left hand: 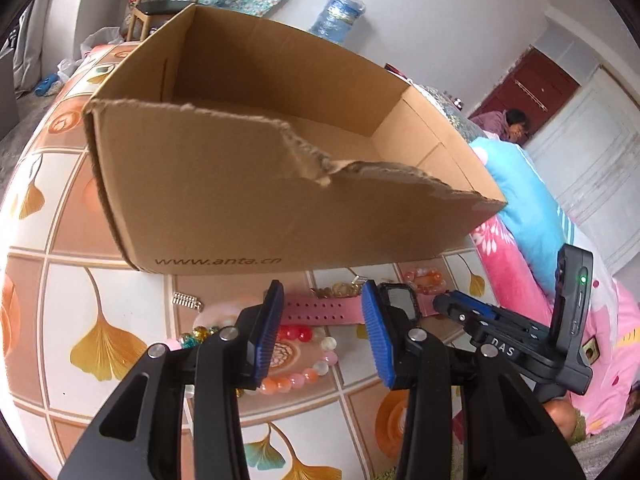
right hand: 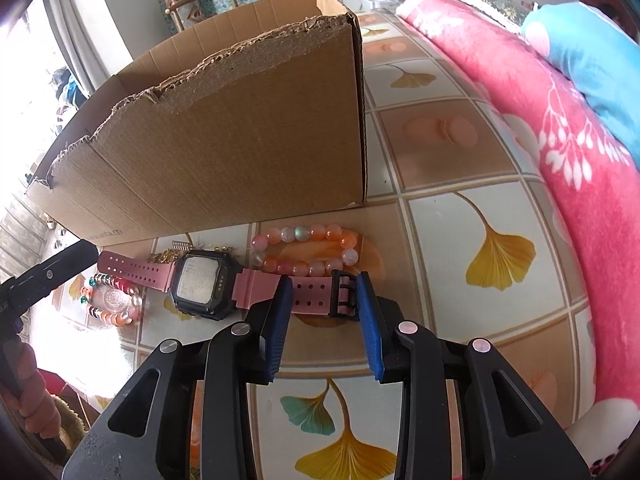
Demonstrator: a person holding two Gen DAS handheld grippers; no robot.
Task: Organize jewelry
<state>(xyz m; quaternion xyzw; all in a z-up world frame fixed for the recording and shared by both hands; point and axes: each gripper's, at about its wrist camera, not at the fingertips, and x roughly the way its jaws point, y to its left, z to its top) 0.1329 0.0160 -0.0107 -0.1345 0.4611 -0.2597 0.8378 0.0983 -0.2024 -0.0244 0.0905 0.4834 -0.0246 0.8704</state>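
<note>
Cardboard box, one pink watch, two bead bracelets.

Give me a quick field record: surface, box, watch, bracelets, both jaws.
surface: table with ginkgo-leaf tile cover
box: open cardboard box, torn near edge, nothing seen inside
watch: pink-strap watch flat in front of box
bracelets: orange bead bracelet beside watch; mixed bead bracelet nearer
left gripper: jaws astride strap, not pressing
right gripper: jaws astride buckle end, not pressing

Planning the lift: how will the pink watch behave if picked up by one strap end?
The pink watch lies flat with thin, perforated straps, so they would probably flex. Its bulky black case likely makes the middle sag or swing from a buckle-end grip.
</note>
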